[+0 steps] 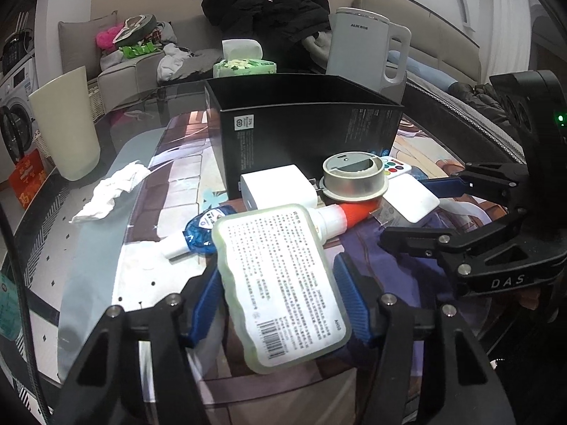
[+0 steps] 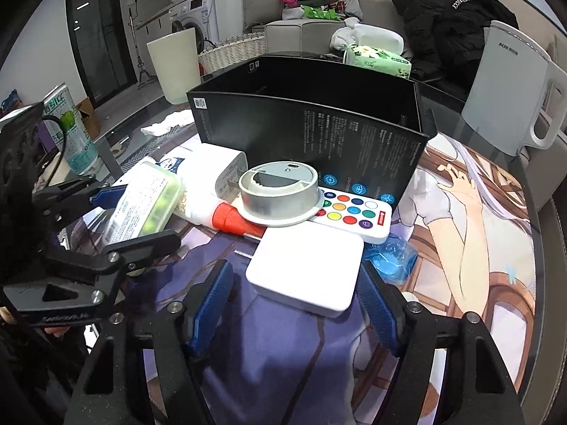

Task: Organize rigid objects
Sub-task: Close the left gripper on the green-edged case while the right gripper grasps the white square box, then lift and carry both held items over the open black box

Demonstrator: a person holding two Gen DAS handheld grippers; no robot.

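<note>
While both pairs of tongs sat low over the bench [image 2: 478, 191], each had its own item between its blue pads. The left tongs [image 1: 278, 294] straddled a flat translucent case [image 1: 280, 297] with a printed label and barcode. Its long axis ran along the fingers, away from the camera and toward the black box [image 1: 304, 131]. The left pad [image 1: 205, 304] lay against the case's edge and the right pad [image 1: 351, 304] was at or just off the other edge. From the right wrist view the case [image 2: 145, 202] looked tilted, one end raised off the mat, so I judged the left tongs clamped on it rather than merely around it.

The right tongs [image 2: 294, 304] stood apart, their pads flanking the white square box [image 2: 306, 272] without clearly touching it. That box lay flat on the mat, directly ahead and centred between the fingers, its near corner turned toward the camera.

Beyond both sat the rest of the pile: a glue bottle [image 2: 212, 212] with a red cap, a white charger [image 2: 226, 170], a grey round holder [image 2: 280, 191] resting on a remote [image 2: 354, 216] with coloured buttons. The open black box stood upright just behind them. It was probably the destination, so the case needed to travel forward and up over the near wall. The left tongs were nearer to that task's thing.
</note>
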